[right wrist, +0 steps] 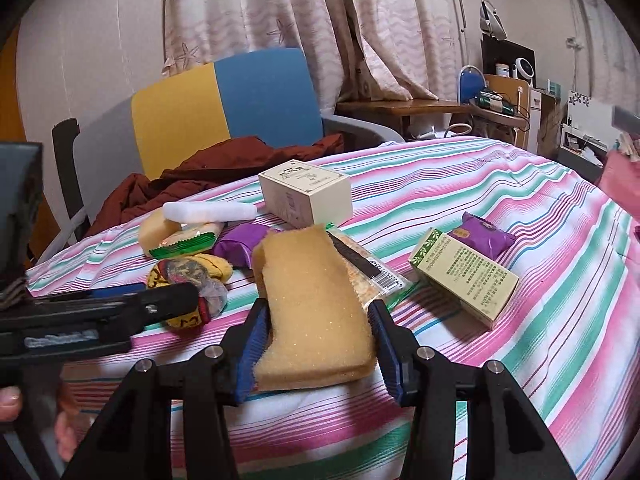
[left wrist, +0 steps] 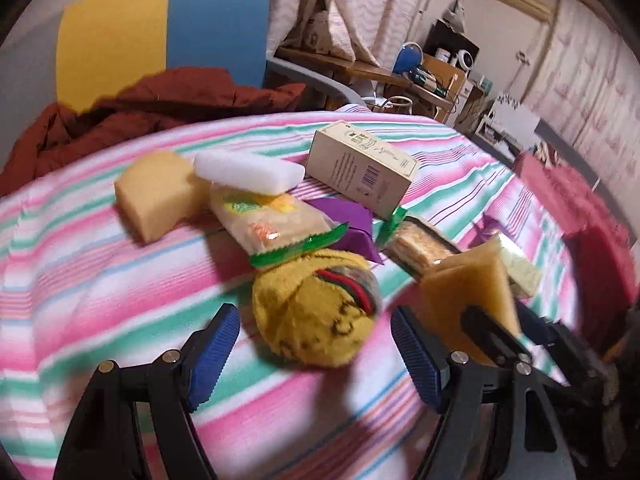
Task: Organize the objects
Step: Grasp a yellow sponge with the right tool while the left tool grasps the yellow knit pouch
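Observation:
My left gripper (left wrist: 316, 344) is open, its blue pads either side of a rolled yellow sock (left wrist: 316, 312) on the striped cloth (left wrist: 100, 280); whether the pads touch it I cannot tell. My right gripper (right wrist: 318, 336) is shut on a yellow sponge (right wrist: 312, 300), held just above the cloth; the sponge also shows at the right in the left wrist view (left wrist: 472, 292). The sock (right wrist: 188, 276) and my left gripper's finger (right wrist: 120, 304) show at the left of the right wrist view. Behind lie another sponge (left wrist: 160, 196), a white foam bar (left wrist: 248, 170), a snack pack (left wrist: 276, 224) and a cream box (left wrist: 360, 168).
A green box (right wrist: 468, 272), a purple packet (right wrist: 480, 236), a purple wrapper (right wrist: 240, 244) and a barcoded snack pack (right wrist: 372, 272) lie on the cloth. A yellow and blue chair (right wrist: 228, 108) with a red-brown garment (right wrist: 224, 164) stands behind. Shelves (right wrist: 516, 92) stand at the back right.

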The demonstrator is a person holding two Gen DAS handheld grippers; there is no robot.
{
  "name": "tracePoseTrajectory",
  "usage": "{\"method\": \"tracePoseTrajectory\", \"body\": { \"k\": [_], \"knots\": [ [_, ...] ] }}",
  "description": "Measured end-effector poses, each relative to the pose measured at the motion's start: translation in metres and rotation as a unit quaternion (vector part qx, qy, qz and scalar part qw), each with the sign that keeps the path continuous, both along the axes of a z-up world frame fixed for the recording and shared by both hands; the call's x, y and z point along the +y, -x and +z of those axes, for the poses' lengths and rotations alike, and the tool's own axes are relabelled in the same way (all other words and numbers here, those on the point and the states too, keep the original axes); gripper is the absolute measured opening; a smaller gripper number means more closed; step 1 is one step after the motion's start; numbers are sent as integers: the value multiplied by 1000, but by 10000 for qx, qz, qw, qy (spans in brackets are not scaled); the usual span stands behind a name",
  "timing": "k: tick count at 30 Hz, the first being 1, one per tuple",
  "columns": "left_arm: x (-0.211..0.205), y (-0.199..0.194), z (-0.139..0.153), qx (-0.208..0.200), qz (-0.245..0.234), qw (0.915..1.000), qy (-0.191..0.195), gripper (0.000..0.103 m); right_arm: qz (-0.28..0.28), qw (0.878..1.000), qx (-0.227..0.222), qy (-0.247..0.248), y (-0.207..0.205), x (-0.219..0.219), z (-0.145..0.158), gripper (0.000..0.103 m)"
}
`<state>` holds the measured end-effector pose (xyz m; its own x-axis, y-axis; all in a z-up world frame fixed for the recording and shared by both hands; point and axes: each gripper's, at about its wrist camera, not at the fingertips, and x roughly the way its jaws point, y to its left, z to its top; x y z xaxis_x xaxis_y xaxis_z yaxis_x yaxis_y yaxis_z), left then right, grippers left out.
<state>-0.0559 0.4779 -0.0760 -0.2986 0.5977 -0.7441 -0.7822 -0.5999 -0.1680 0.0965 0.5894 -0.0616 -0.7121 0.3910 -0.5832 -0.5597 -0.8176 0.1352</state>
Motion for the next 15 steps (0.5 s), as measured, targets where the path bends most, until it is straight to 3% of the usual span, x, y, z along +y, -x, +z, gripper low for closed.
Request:
{"method": "tracePoseTrajectory", "body": {
  "k": [2, 6, 15],
  "knots": [
    [3, 0, -1, 93, 2, 9999, 65, 74, 3, 10000, -15, -8, 1, 0, 0, 51],
    [6, 1, -4, 124, -51, 9999, 105, 50, 16, 10000, -28, 4, 0, 1, -2, 51],
    [-3, -12, -4, 402, -143, 9990, 142, 45, 13, 10000, -33, -16, 0, 0, -2, 51]
  ]
}}
